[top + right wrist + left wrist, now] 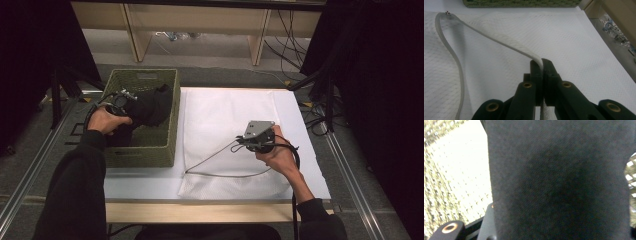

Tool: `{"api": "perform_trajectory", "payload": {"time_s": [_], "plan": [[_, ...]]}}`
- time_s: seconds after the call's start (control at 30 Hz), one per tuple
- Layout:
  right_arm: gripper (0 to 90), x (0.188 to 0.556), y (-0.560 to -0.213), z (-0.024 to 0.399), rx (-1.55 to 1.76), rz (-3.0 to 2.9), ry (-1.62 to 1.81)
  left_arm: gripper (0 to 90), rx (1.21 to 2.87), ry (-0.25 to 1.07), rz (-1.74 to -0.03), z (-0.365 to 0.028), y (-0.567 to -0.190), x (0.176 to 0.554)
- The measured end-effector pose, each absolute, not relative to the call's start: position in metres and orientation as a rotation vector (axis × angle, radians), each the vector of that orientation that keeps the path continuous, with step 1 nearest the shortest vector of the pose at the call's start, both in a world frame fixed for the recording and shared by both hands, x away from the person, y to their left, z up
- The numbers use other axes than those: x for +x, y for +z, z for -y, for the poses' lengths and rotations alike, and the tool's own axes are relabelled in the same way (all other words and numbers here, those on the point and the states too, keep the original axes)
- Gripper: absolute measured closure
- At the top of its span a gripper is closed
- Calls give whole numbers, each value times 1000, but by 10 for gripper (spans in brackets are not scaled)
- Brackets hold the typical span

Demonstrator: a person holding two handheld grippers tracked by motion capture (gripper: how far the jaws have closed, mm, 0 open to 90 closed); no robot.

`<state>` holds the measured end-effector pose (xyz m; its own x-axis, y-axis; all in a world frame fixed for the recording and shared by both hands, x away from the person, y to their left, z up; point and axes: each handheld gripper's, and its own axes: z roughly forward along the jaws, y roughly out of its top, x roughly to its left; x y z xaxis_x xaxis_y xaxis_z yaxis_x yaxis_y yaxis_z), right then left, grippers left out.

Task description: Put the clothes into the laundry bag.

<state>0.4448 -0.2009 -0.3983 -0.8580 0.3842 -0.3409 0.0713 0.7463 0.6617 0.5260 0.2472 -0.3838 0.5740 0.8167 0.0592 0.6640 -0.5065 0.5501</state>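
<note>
A black garment hangs over the green woven basket at the table's left, lifted by my left gripper, which is shut on it. In the left gripper view the dark cloth covers the jaws, with the basket's weave behind it. A white mesh bag lies flat to the right of the basket. My right gripper is shut on the bag's grey edge band, and holds it raised so the mouth gapes toward the basket. The band runs between the closed jaws.
The white tabletop ends in a wooden front edge. Cables lie past the table's right side, and metal rails run along the floor on both sides. Wooden shelf legs stand beyond the table.
</note>
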Motion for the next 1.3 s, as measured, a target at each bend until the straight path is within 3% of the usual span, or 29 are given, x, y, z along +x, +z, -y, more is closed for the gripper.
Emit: {"api": "perform_trajectory", "payload": {"time_s": [0.4,0.8,1.3], "plan": [[888,445,-397,202,347,-2473,920,552,2324,383,-1122,-237,-340,514],[894,445,-396,202,356,-2465,923,551,2330,324,-928,-215,-283,457],[900,449,-387,206,375,-2429,981,549,2346,181,-705,-174,-290,372]]}}
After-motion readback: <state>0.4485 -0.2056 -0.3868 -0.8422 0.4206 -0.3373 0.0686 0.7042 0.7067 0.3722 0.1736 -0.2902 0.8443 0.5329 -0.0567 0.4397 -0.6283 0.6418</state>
